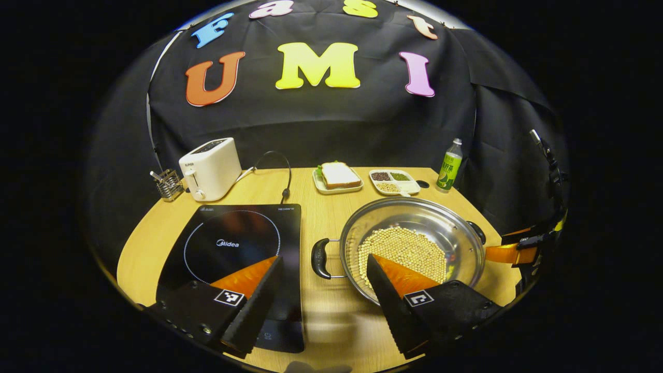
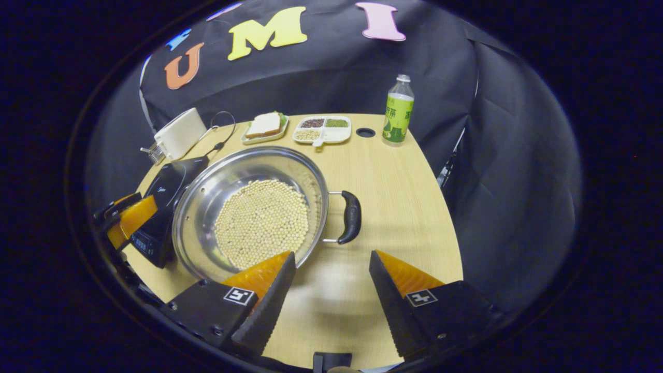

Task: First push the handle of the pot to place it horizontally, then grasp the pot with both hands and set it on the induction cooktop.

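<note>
Beside induction cooktop (image 1: 233,248) | pot (image 1: 414,243) apart | both grippers' fingers spread

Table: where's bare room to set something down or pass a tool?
Free: the wood right of the pot, from its right handle to the table edge below the bottle; also the strip between the cooktop and the pot's left handle. Crowded: the back row with toaster, sandwich plate and divided tray.

at the back of the wooden table (image 1: 331,217) — a white toaster (image 1: 210,168), a wire utensil holder (image 1: 168,184) just beside it, a sandwich on a plate (image 1: 337,177), a divided dish (image 1: 394,181) of beans, a green bottle (image 1: 449,166) — well apart.
</note>
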`<state>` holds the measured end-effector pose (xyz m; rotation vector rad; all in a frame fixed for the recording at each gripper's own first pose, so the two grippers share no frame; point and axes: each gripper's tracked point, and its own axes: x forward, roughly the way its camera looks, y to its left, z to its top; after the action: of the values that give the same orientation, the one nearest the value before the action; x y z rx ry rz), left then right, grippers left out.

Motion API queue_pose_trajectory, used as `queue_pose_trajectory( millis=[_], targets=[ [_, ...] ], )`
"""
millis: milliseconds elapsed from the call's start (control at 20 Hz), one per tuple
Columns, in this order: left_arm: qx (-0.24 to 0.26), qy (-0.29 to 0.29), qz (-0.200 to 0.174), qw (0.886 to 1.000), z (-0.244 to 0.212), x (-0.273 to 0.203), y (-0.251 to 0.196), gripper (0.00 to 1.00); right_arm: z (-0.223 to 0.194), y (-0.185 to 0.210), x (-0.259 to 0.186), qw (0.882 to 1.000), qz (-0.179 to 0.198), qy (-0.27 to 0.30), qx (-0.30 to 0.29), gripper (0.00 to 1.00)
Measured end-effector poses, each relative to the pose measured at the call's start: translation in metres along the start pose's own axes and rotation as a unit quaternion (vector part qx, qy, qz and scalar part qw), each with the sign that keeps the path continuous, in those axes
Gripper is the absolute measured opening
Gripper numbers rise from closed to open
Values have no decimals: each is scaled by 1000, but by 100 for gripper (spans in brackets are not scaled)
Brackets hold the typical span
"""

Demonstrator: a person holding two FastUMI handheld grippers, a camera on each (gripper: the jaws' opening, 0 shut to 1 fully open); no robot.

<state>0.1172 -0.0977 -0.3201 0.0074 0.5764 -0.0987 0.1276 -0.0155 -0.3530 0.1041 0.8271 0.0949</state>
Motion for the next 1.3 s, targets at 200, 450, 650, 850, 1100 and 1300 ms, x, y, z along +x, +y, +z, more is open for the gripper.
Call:
queue_pose_trajectory(
  millis=[200,450,650,850,1100,1300],
  targets=[
    [3,32,8,999,-12,34,-5,96,17,-3,28,1000,16,18,-3,94],
    [-3,66,14,998,-26,65,-12,95,23,1,52,998,39,42,-21,86],
    [-4,100,42,994,-38,81,-4,78,21,-2,61,997,35,63,-10,71],
    [-3,108,45,993,-37,85,-5,66,22,-1,61,997,39,65,-10,61],
    [-4,106,58,993,-36,83,-5,63,25,-1,64,998,47,52,-4,56],
    [-13,124,49,991,-36,81,-4,61,17,3,55,998,27,64,8,53]
  ],
)
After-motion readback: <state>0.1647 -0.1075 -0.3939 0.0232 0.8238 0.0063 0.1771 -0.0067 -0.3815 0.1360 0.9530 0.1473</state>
